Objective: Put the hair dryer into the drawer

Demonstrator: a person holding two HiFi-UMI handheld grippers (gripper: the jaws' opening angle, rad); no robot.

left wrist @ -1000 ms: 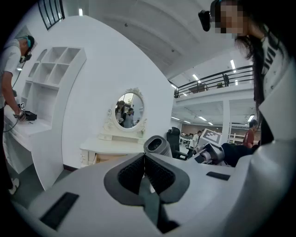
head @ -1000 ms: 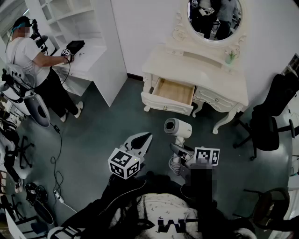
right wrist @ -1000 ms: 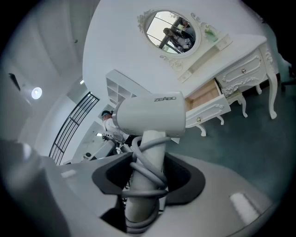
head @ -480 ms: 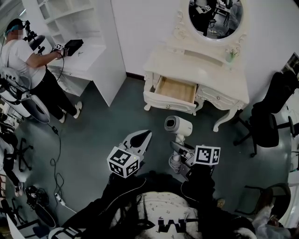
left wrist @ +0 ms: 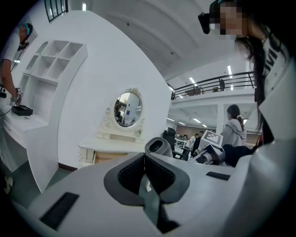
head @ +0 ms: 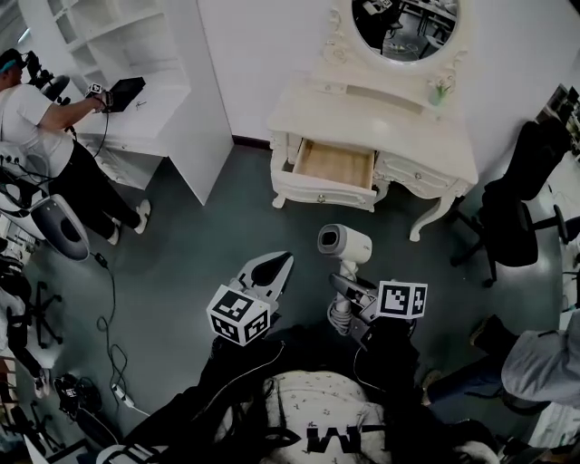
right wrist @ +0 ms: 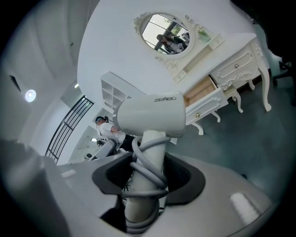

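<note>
Upright white hair dryer (head: pixel 344 243), open drawer (head: pixel 333 166)

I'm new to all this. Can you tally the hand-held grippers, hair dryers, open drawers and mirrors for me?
Grippers: 2 (left gripper, right gripper)
Hair dryer: 1
Open drawer: 1
Mirror: 1
Total: 5

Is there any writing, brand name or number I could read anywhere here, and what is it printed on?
"ZEABO": on the barrel of the hair dryer, in the right gripper view.
Large letters on the person's shirt: partly cut off, not readable.
Marker cubes: black-and-white square patterns only, no words.
Nothing else readable.
</note>
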